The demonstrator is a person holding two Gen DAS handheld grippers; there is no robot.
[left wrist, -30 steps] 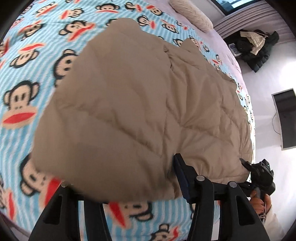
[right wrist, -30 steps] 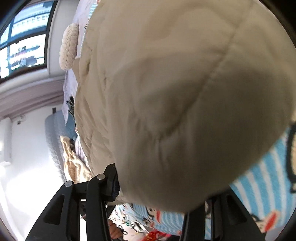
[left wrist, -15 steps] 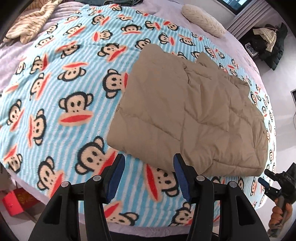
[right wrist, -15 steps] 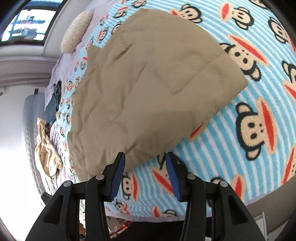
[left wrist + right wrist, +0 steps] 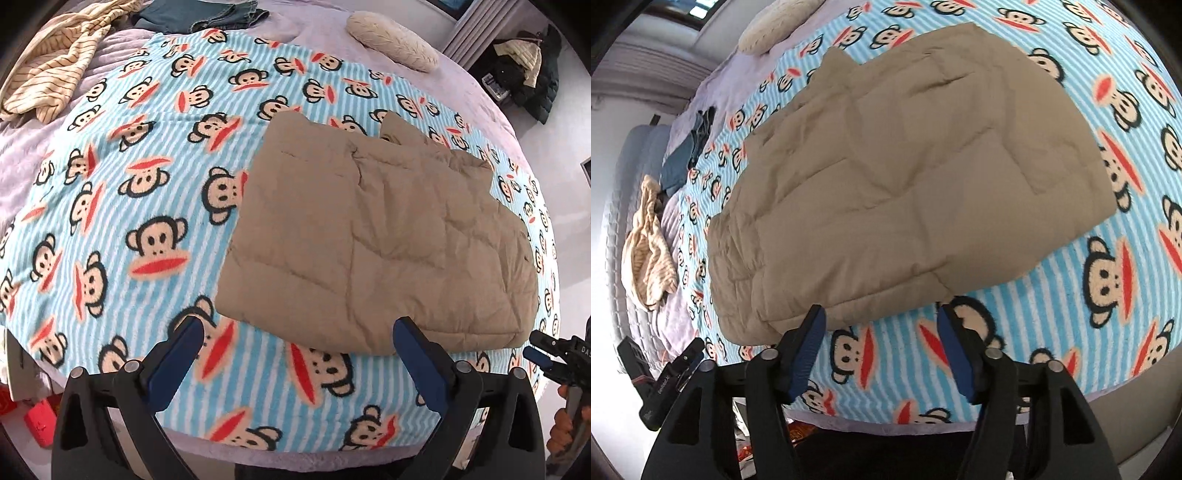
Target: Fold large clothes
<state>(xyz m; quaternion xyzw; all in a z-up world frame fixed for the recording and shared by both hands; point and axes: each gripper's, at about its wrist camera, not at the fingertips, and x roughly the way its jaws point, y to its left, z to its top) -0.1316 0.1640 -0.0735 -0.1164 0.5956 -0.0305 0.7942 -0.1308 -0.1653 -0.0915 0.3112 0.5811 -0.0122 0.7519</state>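
We see a tan quilted jacket (image 5: 373, 240), puffy and folded into a rough rectangle, lying flat on a fleecy blue-striped monkey-print blanket (image 5: 147, 206) near the bed's front edge. Our left gripper (image 5: 295, 354) and right gripper (image 5: 882, 343) hover just above that edge, jaws spread wide, holding nothing.

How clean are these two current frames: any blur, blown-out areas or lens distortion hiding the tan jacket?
Left wrist view: sharp, evenly lit; fisheye bows the monkey blanket into a dome, yet the tan jacket reads clearly; black vignette in the corners. Right wrist view: jacket sharp, with a soft shadow over its near part; the wall at far left is blown out white; same barrel distortion.
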